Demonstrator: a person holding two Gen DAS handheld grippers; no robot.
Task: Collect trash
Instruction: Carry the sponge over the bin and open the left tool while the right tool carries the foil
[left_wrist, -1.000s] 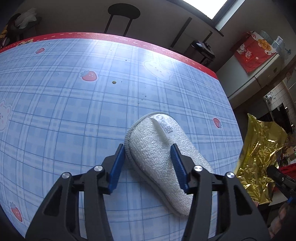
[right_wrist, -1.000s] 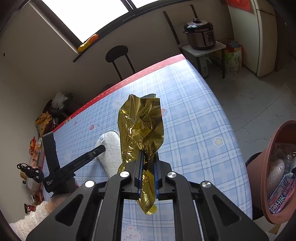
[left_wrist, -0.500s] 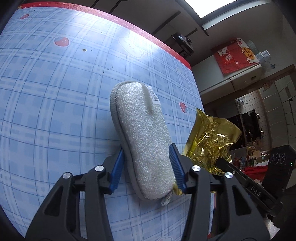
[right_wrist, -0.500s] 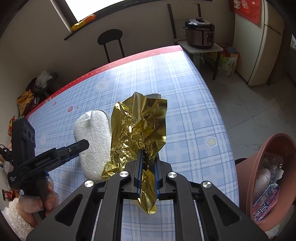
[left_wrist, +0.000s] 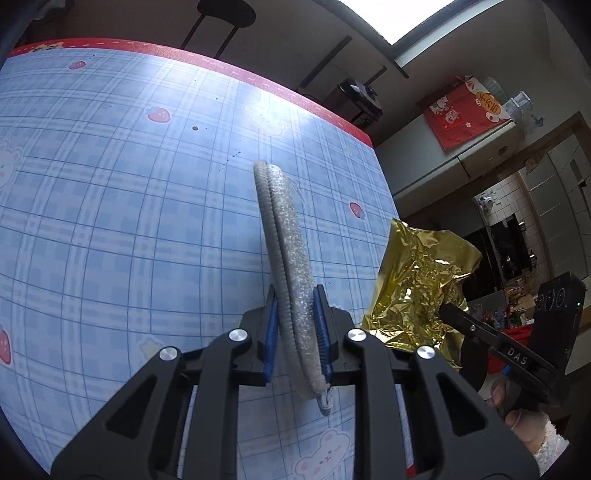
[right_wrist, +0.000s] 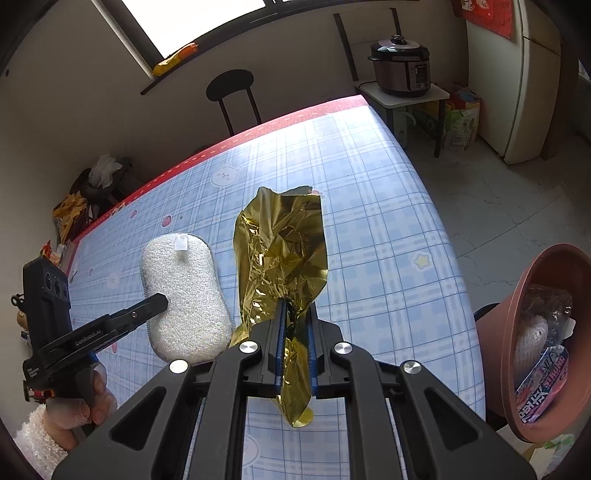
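Observation:
My left gripper (left_wrist: 295, 295) is shut on a white and grey sponge pad (left_wrist: 286, 258) and holds it on edge above the blue checked table (left_wrist: 110, 221). The pad shows flat-on in the right wrist view (right_wrist: 184, 295). My right gripper (right_wrist: 295, 314) is shut on a crumpled gold foil wrapper (right_wrist: 284, 251), held upright above the table's right part. The wrapper also shows in the left wrist view (left_wrist: 417, 280), to the right of the pad.
A brown trash bin (right_wrist: 546, 332) with wrappers inside stands off the table's right edge. A black chair (right_wrist: 232, 96) stands behind the far red table edge (right_wrist: 258, 129). A cooker (right_wrist: 402, 66) sits on a side table. Small crumbs (left_wrist: 232, 155) lie on the table.
My left gripper has closed on the sponge pad, lifted it and turned it onto its edge. The right gripper holds the gold wrapper as before, now close beside the pad.

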